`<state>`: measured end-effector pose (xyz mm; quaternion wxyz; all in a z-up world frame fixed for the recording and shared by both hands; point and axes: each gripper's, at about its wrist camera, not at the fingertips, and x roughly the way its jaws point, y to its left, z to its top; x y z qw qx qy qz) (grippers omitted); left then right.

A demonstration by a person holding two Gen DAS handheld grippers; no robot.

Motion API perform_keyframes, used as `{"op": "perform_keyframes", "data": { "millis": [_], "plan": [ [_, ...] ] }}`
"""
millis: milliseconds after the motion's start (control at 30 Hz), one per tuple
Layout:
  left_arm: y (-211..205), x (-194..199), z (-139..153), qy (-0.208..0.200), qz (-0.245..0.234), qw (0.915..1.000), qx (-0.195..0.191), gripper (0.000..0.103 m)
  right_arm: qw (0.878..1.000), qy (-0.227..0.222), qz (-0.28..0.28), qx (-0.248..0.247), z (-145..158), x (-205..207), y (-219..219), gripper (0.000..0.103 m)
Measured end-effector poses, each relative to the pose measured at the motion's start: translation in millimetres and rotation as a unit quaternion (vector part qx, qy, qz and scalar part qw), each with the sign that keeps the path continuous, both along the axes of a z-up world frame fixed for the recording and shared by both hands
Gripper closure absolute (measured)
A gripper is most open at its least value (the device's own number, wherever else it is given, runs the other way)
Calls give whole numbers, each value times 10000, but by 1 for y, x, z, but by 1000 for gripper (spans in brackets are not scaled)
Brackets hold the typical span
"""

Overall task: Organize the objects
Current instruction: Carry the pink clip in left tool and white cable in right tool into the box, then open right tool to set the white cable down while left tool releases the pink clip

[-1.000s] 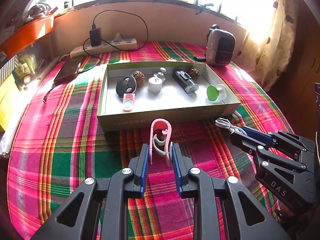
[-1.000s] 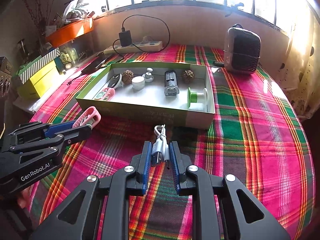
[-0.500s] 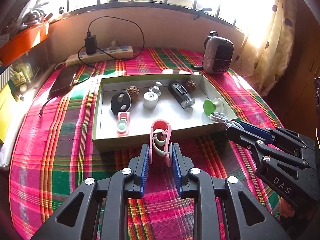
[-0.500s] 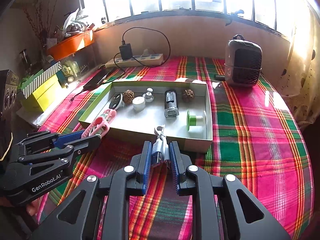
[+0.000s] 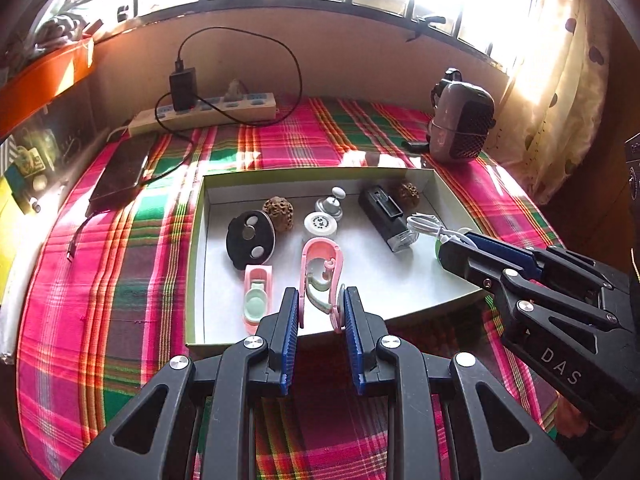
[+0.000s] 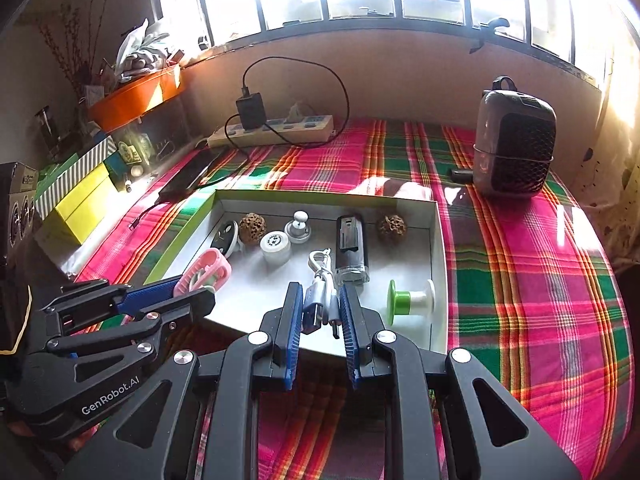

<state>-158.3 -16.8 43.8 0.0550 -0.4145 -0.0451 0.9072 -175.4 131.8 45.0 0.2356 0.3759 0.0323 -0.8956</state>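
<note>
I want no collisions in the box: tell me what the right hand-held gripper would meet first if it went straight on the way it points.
Probably the dark rectangular device lying in the box. The right hand-held gripper, shut on the white cable, points at it just beyond the cable's loop; depth is unclear.

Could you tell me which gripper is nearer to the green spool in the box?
Right. The right gripper holds a white cable just beside the green spool; the left gripper is farther across the box.

Two wrist fisheyes, angled down, close, sharing the box (image 5: 195,240).
</note>
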Motion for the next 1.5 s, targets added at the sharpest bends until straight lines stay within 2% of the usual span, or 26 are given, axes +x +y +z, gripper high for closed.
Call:
{"op": "perform_keyframes", "data": {
  "millis": [767, 1500],
  "plan": [
    [-6, -34, -25, -248, -41, 9997, -66, 82, 9986, -439, 248, 168, -26, -51, -32, 83],
    [-4, -42, -31, -374, -48, 9993, -62, 82, 9978, -545, 221, 297, -40, -60, -34, 83]
  ]
}}
